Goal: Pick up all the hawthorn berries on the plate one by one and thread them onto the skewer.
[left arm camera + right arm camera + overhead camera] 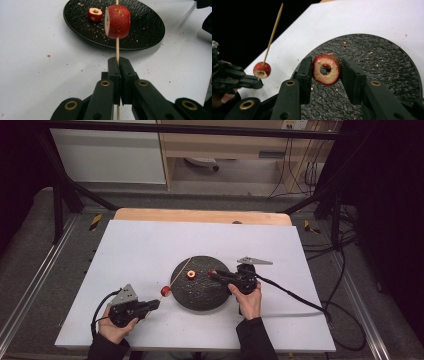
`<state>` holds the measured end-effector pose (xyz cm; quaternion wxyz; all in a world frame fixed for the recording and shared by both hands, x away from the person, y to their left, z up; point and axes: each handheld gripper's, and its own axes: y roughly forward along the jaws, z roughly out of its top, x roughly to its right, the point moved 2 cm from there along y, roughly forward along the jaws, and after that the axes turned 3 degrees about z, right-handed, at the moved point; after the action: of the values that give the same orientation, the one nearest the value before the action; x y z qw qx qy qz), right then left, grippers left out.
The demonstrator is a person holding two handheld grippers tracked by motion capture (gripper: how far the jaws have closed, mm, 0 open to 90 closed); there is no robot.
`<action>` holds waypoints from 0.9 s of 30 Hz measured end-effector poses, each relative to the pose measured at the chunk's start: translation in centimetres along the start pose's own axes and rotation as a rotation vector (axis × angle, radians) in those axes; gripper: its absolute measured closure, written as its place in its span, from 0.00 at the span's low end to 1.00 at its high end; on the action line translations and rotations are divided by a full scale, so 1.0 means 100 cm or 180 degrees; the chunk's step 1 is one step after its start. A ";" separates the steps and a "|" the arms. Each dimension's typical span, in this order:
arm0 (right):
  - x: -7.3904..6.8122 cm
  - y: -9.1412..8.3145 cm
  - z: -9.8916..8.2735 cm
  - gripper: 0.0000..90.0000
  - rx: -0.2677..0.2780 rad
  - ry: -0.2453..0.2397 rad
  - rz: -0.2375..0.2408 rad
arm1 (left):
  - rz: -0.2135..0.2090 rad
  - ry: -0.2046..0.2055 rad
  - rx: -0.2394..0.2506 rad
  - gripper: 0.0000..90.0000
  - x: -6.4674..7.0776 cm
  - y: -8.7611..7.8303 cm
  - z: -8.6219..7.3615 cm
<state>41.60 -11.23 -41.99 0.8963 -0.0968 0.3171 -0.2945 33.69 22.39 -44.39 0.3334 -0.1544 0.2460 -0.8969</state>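
Left tongs [119, 75]: clamped tight on wooden skewer [117, 47]; one red fruit piece [118, 22] threaded on skewer, hanging over table [140, 250] just beside black plate [200, 295].
Right tongs [326, 71]: gripping cored red fruit ring [326, 69] by its sides, held over plate.
Loose fruit half [95, 14]: lies on plate, cut face up.
Crumbs scattered on plate and table.

Plate [200, 292] sits mid-table [140, 245]; one fruit piece [190, 274] lies on it, skewer [180, 273] crosses its left rim, skewered piece [165, 291] just left.
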 end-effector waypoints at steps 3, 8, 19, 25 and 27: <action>-0.003 0.000 -0.002 0.70 0.0136 0.0049 0.0023 | 0.0000 -0.0006 0.0007 0.98 0.001 0.001 0.000; -0.007 0.003 -0.005 0.70 0.0374 0.0127 0.0054 | 0.0009 -0.0009 0.0034 0.98 0.003 0.002 0.001; -0.013 0.005 -0.006 0.70 0.0950 0.0289 0.0116 | 0.0048 -0.0034 0.0097 0.98 0.007 0.004 0.003; -0.013 0.007 -0.004 0.70 0.1137 0.0327 0.0152 | 0.0056 -0.0026 0.0114 0.98 0.010 0.006 0.004; -0.014 0.006 -0.003 0.70 0.1193 0.0361 0.0174 | 0.0054 -0.0024 0.0115 0.98 0.011 0.007 0.005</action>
<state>40.82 -9.96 -41.69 0.8870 0.0972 0.3092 -0.3290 33.47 21.05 -44.22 0.3448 -0.1495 0.2297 -0.8978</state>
